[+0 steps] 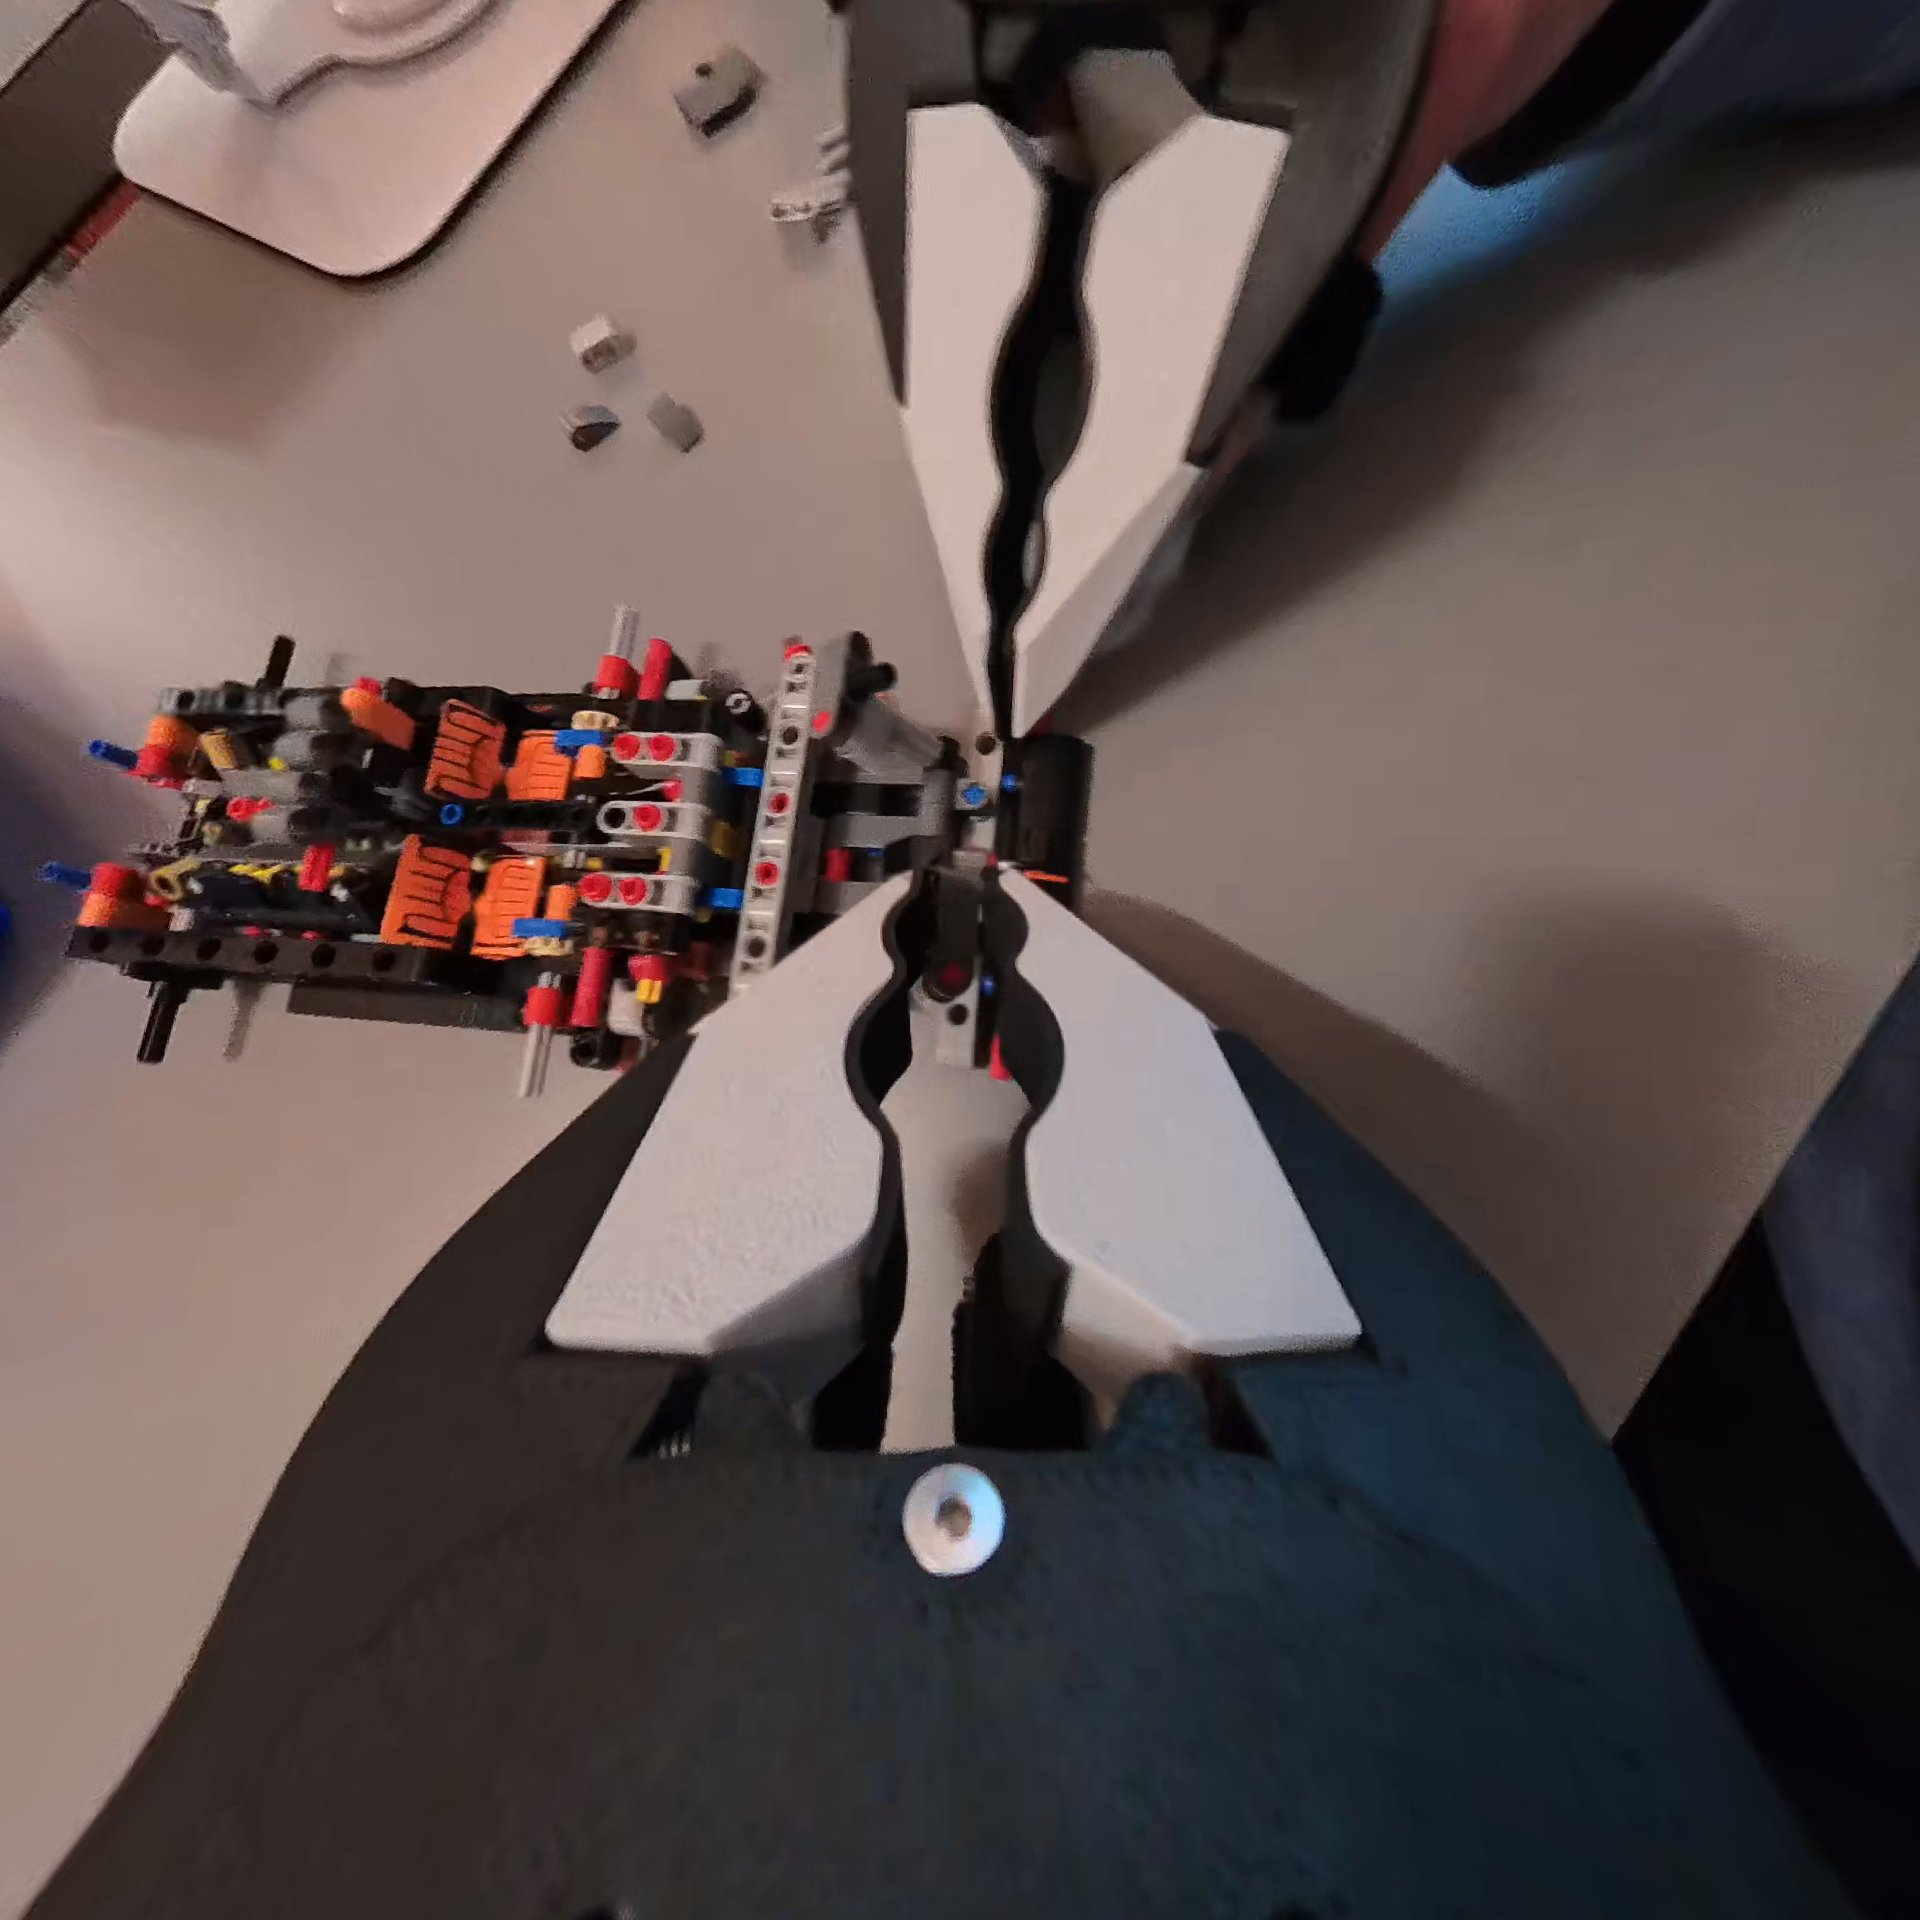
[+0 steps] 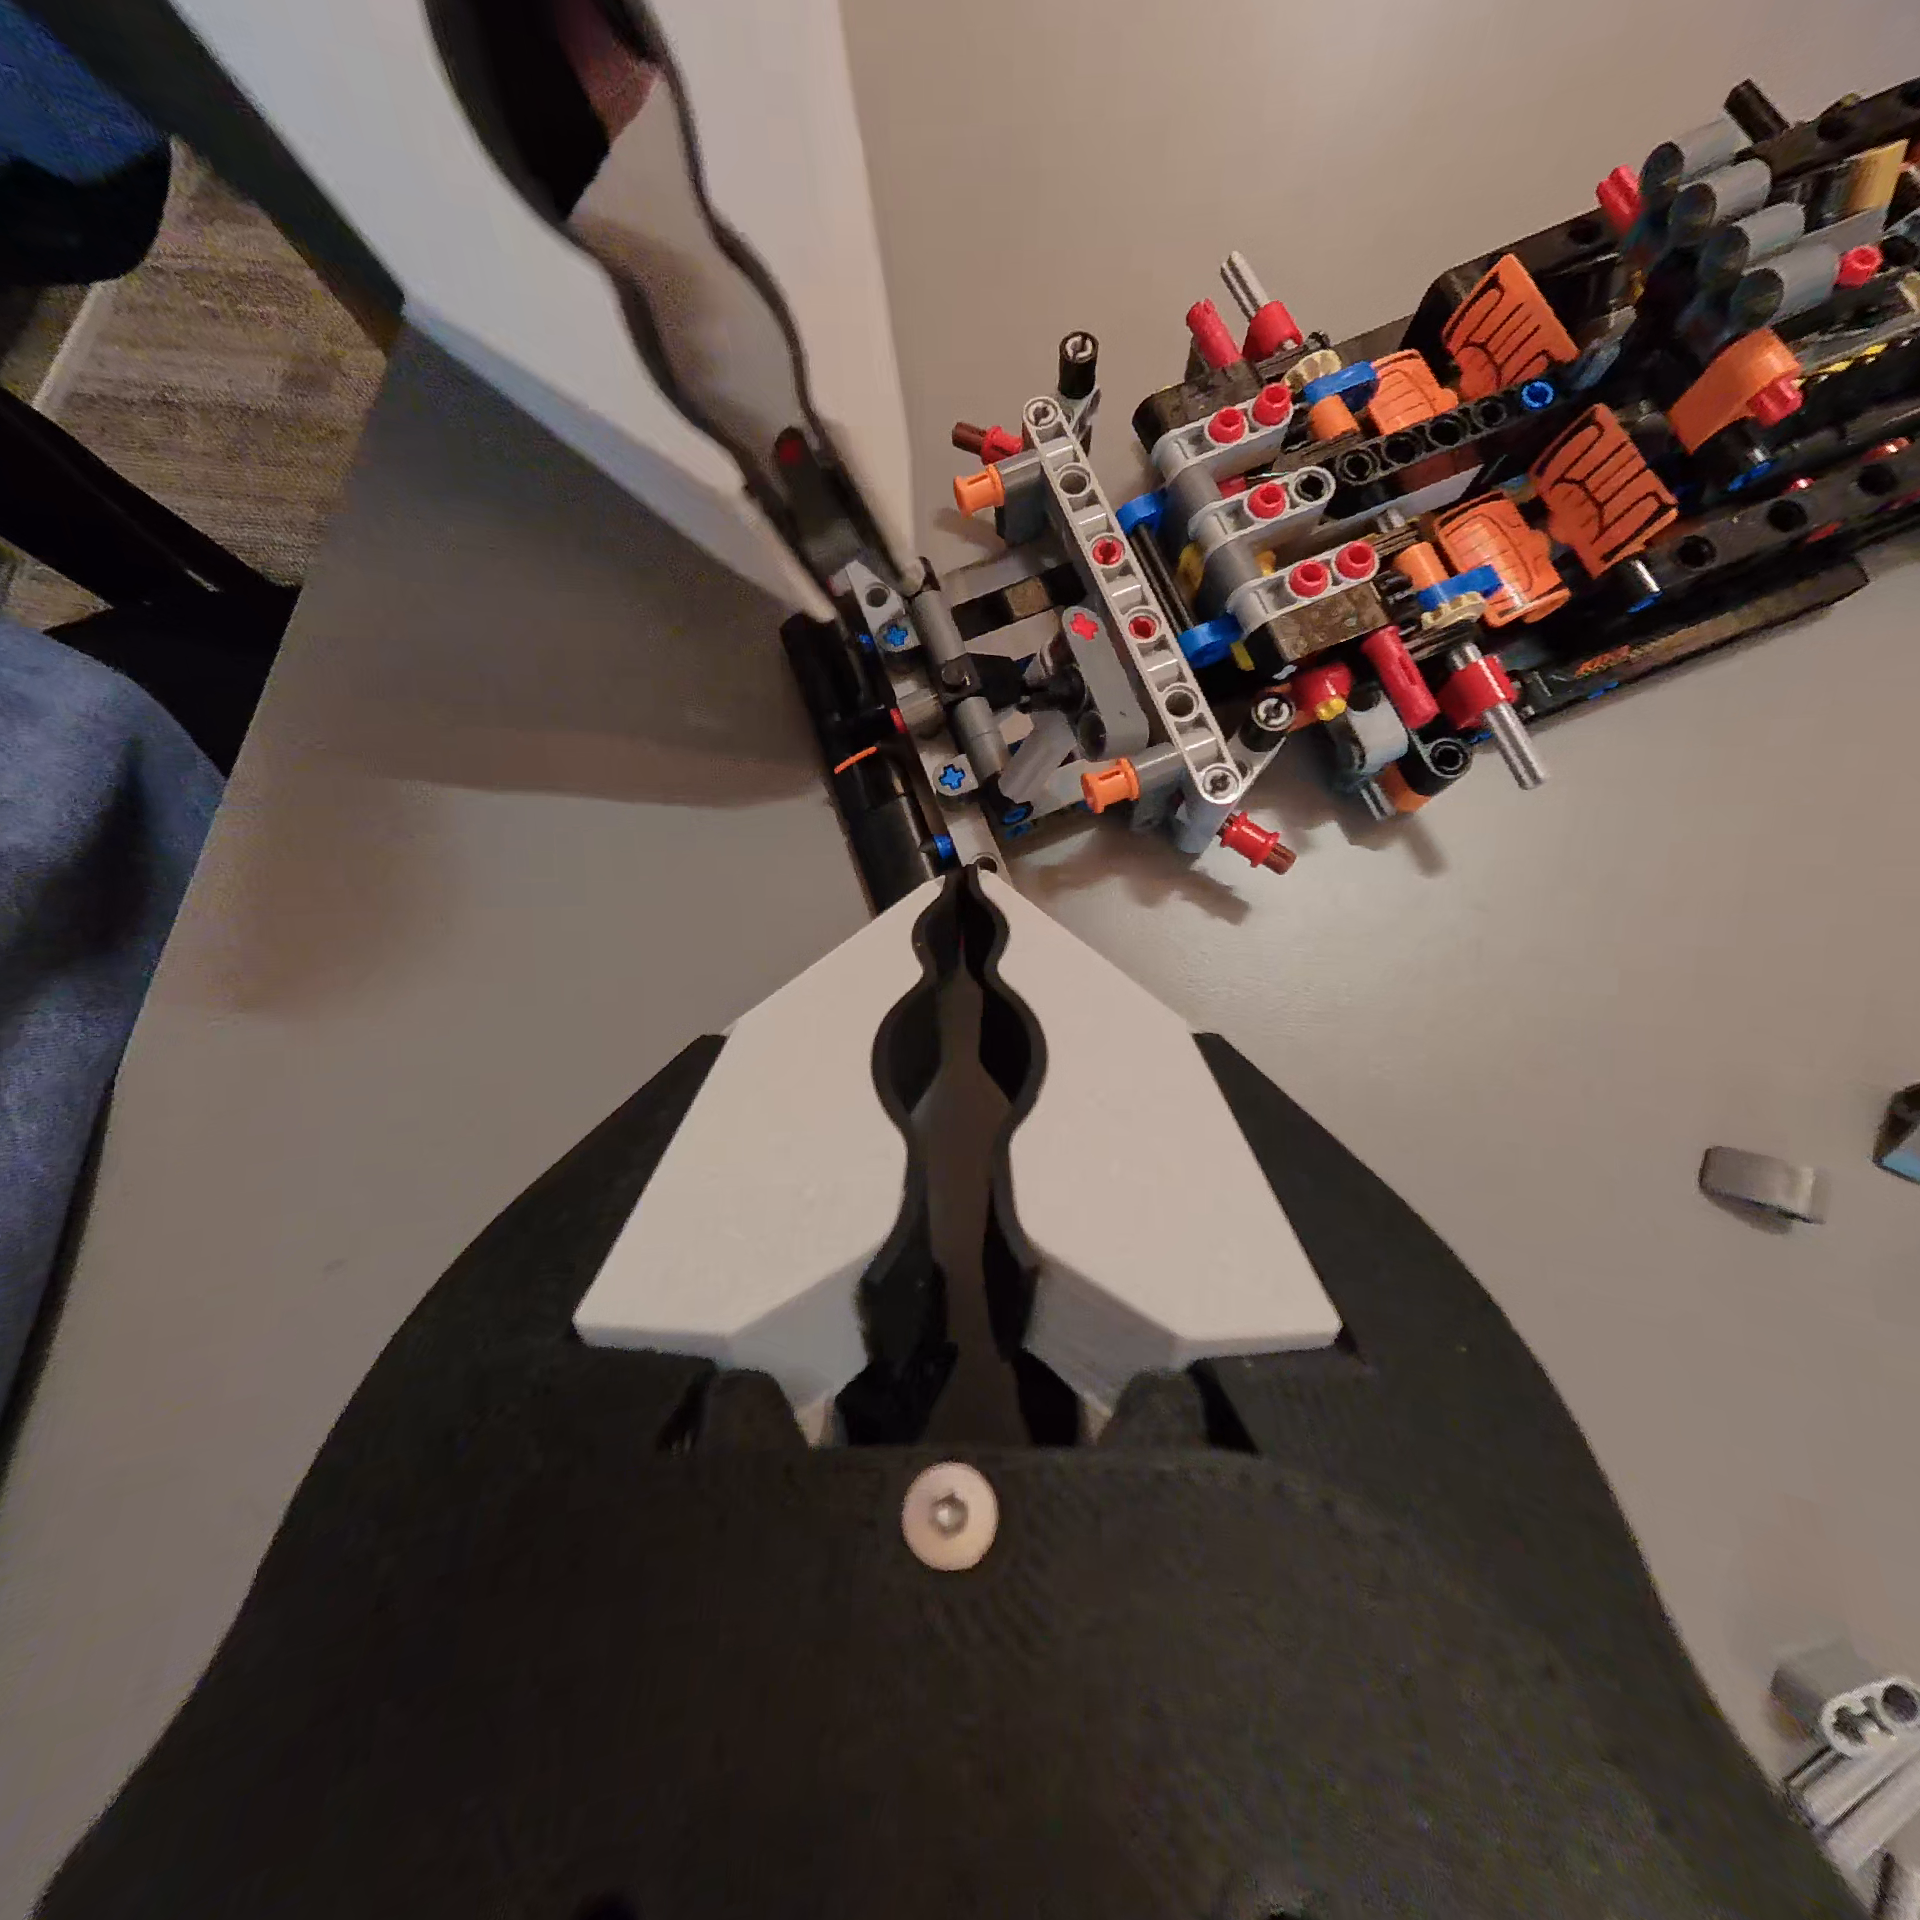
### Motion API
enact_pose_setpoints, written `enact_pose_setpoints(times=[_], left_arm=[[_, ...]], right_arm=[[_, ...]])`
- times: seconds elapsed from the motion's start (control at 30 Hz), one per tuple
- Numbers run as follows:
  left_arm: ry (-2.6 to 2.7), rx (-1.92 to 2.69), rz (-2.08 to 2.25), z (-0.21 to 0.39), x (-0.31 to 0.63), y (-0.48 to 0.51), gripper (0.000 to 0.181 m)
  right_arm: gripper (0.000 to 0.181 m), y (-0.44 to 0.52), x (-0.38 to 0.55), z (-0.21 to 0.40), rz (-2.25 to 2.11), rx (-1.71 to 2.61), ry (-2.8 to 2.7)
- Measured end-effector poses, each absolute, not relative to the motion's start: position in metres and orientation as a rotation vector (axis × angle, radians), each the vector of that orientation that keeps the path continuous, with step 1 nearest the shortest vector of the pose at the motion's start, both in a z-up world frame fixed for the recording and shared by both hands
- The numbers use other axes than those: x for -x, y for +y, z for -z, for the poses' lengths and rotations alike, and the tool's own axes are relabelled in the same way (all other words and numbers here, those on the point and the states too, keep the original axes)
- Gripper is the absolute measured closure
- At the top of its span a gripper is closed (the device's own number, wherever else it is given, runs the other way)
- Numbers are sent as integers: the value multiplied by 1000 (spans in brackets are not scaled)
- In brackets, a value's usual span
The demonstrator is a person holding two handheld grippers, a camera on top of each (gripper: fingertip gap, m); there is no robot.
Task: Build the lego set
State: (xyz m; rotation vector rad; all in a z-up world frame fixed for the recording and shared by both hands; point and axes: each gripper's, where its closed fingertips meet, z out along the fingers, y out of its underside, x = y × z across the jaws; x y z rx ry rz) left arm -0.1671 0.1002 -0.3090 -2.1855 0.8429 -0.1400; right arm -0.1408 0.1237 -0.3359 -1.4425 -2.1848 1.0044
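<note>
Up close, the left gripper (image 1: 951, 904) has its white fingers drawn in around a small grey piece (image 1: 961, 1023) at the near end of the lego model (image 1: 499, 842), pinching it between the black wavy pads. Opposite it, the right gripper (image 2: 971, 883) has its tips pressed almost together against the black end block (image 2: 868, 748) of the same model; whether anything sits between those tips cannot be told.

Both tools meet at that one end, their points nearly touching. From there the model stretches away flat on the pale grey-beige table (image 1: 1455, 675), a long black frame crowded with orange panels, red pins, blue connectors and a light grey holed beam (image 2: 1127, 613) lying across it.

Farther out, a few loose grey pieces (image 1: 623, 390) lie scattered on the tabletop, well apart from the model, and a white rounded slab (image 1: 343, 156) lies at the far corner. On the right wrist view more grey parts (image 2: 1761, 1184) rest near the edge of the picture. Past the table's dark edge shows speckled carpet (image 2: 208, 364) and blue fabric (image 2: 73, 883).
</note>
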Motion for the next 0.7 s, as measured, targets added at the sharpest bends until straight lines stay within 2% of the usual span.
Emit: enact_pose_setpoints(times=[0.03,0.2,0.27,0.47,0.6,0.7], left_arm=[[823,2196,163,308,170,103,174],[710,2218,257,305,179,113,172],[677,2214,230,304,186,116,158],[579,2153,324,285,192,107,147],[560,2140,296,286,192,102,146],[575,2115,240,282,188,102,138]], right_arm=[[181,124,141,336,-992,1435,-2191],[181,123,141,336,-1003,1435,-2190],[181,125,141,335,-1013,1452,-2174],[176,131,134,309,-1102,1443,-2090],[171,132,123,298,-1119,1415,-2041],[171,126,112,296,-1131,1396,-2006]])
